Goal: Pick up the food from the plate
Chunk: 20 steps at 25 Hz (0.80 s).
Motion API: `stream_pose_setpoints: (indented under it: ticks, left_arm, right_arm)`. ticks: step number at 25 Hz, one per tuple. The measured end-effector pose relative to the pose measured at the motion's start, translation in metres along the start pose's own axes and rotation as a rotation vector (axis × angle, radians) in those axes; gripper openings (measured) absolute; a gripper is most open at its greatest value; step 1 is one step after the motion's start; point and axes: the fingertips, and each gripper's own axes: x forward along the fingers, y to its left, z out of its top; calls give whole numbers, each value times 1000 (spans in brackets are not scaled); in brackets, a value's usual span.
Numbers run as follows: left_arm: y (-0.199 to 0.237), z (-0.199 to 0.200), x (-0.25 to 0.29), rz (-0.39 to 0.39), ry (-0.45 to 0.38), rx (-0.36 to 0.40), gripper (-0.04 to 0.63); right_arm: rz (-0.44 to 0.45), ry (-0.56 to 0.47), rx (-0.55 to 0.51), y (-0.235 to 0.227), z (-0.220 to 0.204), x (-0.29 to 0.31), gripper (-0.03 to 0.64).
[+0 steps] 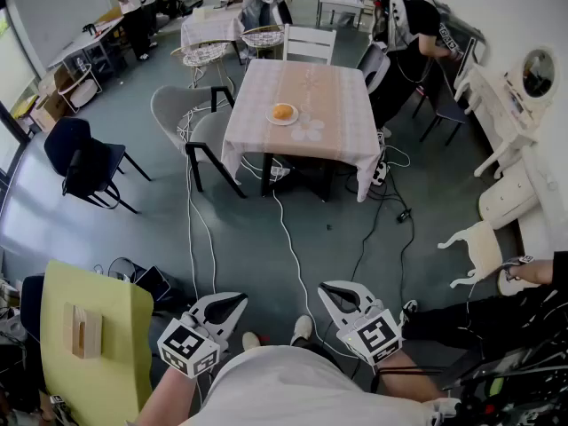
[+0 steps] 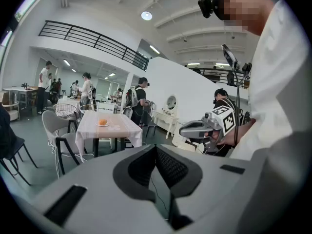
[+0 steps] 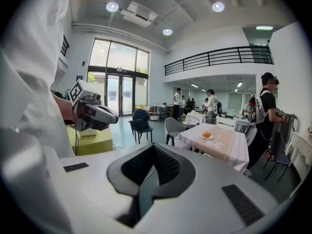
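Observation:
An orange piece of food (image 1: 282, 111) lies on a small white plate (image 1: 292, 118) on a table with a pale checked cloth (image 1: 328, 105), far across the room. The left gripper view shows the same food (image 2: 103, 122), and so does the right gripper view, food (image 3: 207, 134). My left gripper (image 1: 238, 301) and right gripper (image 1: 327, 288) are held close to my body above the floor, well short of the table. Both are shut with nothing between the jaws. My left gripper (image 2: 157, 152) and right gripper (image 3: 153, 152) each point toward the table.
Grey chairs (image 1: 182, 114) stand at the table's left and a white chair (image 1: 309, 41) behind it. Cables (image 1: 288, 247) trail over the floor between me and the table. A yellow-green stool (image 1: 106, 327) is at my left. A person in black (image 1: 424, 25) stands by the table's far right.

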Motion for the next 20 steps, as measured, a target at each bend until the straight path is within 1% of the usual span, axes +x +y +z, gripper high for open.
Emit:
stream_pose_setpoints:
  ticks: [5,10,13,17,20]
  left_arm:
    - [26,-9,-34,17,-33,10,8]
    - [41,-21,-58,0,-34,2,8]
    - [53,-26,-69,-9,-31,2,8]
    - [72,-34,-68,0,-13,-33,8]
    - [87,-32,-54,-16,-7,-39,9]
  right_arm:
    - [-3,-9,-40,25,12,29,11]
    - [-20,15,-26,50,15,46,11]
    - [-8,16,-15,63,21,58,12]
    - [-6,24,-15,71,29,70,12]
    - [-11,37,-3,59,25,82,15]
